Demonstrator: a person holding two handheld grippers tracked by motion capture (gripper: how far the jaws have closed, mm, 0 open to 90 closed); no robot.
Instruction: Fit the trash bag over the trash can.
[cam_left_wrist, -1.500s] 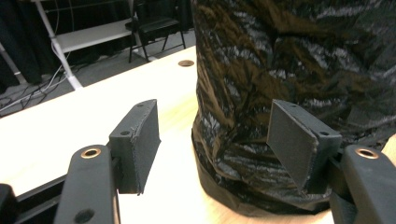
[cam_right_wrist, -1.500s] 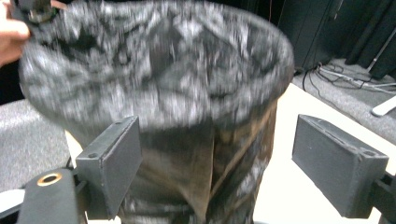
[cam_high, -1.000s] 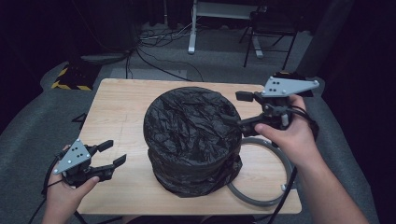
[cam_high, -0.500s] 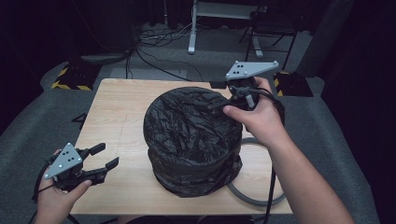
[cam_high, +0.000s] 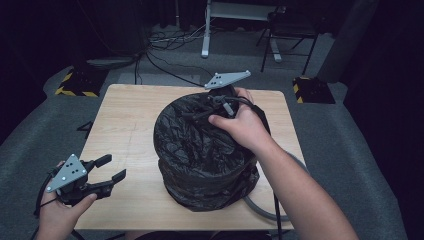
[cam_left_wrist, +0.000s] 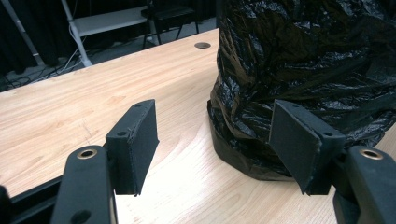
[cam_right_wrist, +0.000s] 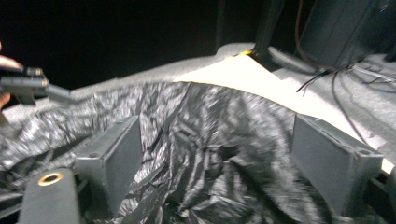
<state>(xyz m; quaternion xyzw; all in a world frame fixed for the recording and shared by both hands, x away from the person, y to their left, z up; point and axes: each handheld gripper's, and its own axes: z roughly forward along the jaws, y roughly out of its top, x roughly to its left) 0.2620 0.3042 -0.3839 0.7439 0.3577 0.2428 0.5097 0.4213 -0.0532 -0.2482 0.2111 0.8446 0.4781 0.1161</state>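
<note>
Two grippers work around one black plastic bag (cam_high: 202, 160), which stands bulging a little right of the middle of the wooden table (cam_high: 130, 115) and covers some drum-shaped thing that I cannot identify.

Left of the bag, the left gripper (cam_high: 111, 168) hangs over the table's near left corner with its jaws spread wide and nothing between them; in the left gripper view the pads frame bare wood and the bag's lower fold (cam_left_wrist: 243, 154). Its risk, as I judge it, is small: a careless sweep towards the bag could snag the crumpled film at the base and drag the whole bundle.

On top of the bag, the right gripper (cam_high: 202, 112) lies across the far rim, jaws parted with loose film (cam_right_wrist: 210, 154) between the pads but not pinched. A bite here could take too thin a fold, so the plastic tears or slips out, or a pull could tip the bundle towards the table's near edge.

Right of the bag, a grey hoop (cam_high: 265, 212) curls out past the near right edge of the table, and it could catch the forearm or slide off.

Open room lies left of the bag, where the wood is bare; right of the bag the table edge is close.
</note>
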